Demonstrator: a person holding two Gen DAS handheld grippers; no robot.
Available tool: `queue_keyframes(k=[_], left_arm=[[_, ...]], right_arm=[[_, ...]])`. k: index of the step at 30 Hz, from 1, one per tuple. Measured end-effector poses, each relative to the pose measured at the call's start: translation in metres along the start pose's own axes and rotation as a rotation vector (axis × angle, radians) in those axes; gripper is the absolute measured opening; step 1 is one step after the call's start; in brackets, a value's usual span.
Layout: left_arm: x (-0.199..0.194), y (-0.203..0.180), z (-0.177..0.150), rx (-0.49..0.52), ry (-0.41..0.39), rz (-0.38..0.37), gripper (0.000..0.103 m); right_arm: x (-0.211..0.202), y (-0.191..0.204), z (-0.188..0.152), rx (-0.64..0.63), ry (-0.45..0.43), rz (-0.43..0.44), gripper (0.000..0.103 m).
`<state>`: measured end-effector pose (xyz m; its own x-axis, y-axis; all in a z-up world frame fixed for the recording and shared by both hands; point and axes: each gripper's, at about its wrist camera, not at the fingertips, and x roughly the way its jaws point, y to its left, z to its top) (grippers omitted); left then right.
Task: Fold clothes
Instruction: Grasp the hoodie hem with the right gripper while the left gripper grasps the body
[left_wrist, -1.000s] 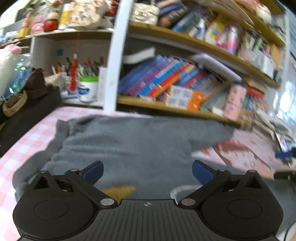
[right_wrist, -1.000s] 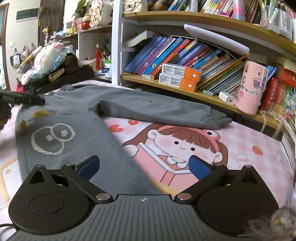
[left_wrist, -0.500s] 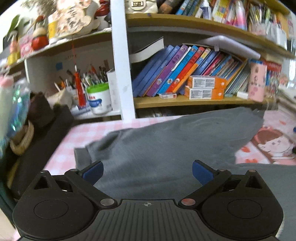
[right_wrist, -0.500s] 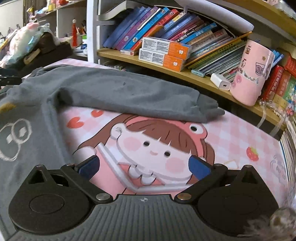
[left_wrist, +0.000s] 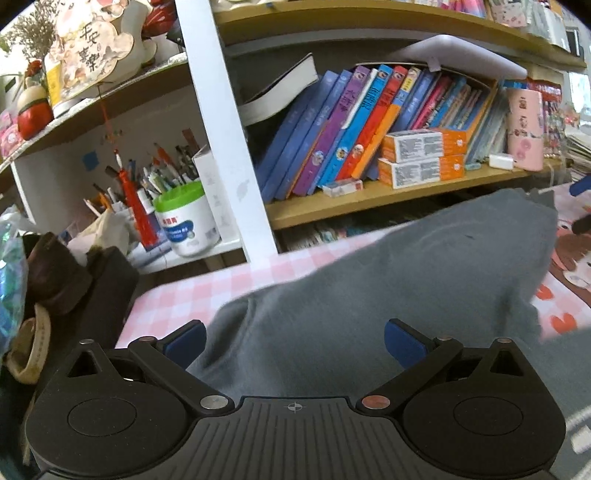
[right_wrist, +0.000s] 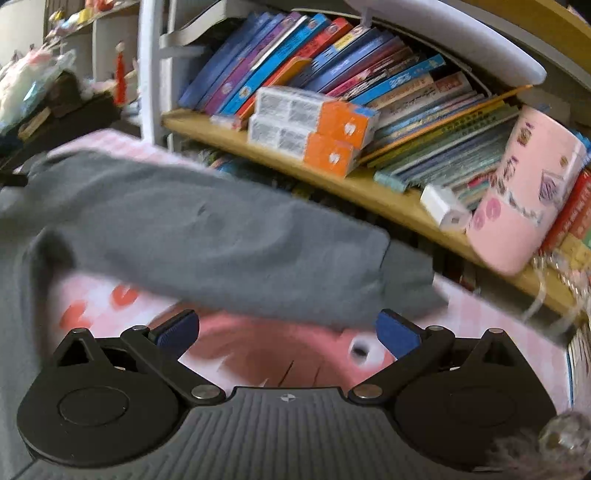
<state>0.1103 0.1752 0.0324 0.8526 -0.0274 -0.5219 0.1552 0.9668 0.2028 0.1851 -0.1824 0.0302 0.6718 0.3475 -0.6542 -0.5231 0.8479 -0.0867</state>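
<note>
A grey sweatshirt (left_wrist: 388, 295) lies spread on a pink checked table mat (left_wrist: 207, 291). In the left wrist view my left gripper (left_wrist: 293, 341) is open, low over the shoulder part, with grey cloth between its blue pads but not pinched. One long grey sleeve (right_wrist: 207, 236) stretches across the right wrist view toward the bookshelf, its cuff (right_wrist: 410, 280) at the right. My right gripper (right_wrist: 288, 330) is open just in front of the sleeve's lower edge, over the cartoon girl print (right_wrist: 280, 354).
A wooden bookshelf (right_wrist: 369, 184) with books, two orange boxes (right_wrist: 314, 129) and a pink cup (right_wrist: 524, 206) runs along the table's far side. A green-lidded tub (left_wrist: 186, 218) with pens and dark bags (left_wrist: 74, 280) sit at the left.
Both grippers have moved forward toward the shelf. The left swung onto the sweatshirt's shoulder; the right went from the body to the sleeve near its cuff. Both stay open.
</note>
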Motion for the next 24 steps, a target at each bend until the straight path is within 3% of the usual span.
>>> queue_keyframes(k=[5, 9, 16, 18, 20, 24], left_arm=[[0.024, 0.016, 0.007, -0.007, 0.007, -0.033, 0.103], [0.04, 0.03, 0.011, -0.017, 0.011, -0.007, 0.103], [0.079, 0.054, 0.013, -0.104, 0.089, -0.058, 0.103], [0.09, 0.054, 0.013, -0.091, 0.105, -0.045, 0.103], [0.1, 0.056, 0.015, -0.093, 0.124, -0.049, 0.103], [0.121, 0.058, 0.018, -0.074, 0.172, -0.079, 0.102]], right_arm=[[0.031, -0.02, 0.026, 0.048, -0.023, -0.018, 0.103], [0.055, -0.025, 0.042, -0.005, -0.025, -0.046, 0.103], [0.095, -0.031, 0.058, -0.092, 0.018, -0.053, 0.1], [0.104, -0.036, 0.059, -0.087, 0.039, -0.045, 0.095], [0.113, -0.04, 0.061, -0.074, 0.057, -0.038, 0.081], [0.124, -0.051, 0.057, -0.028, 0.086, -0.009, 0.077]])
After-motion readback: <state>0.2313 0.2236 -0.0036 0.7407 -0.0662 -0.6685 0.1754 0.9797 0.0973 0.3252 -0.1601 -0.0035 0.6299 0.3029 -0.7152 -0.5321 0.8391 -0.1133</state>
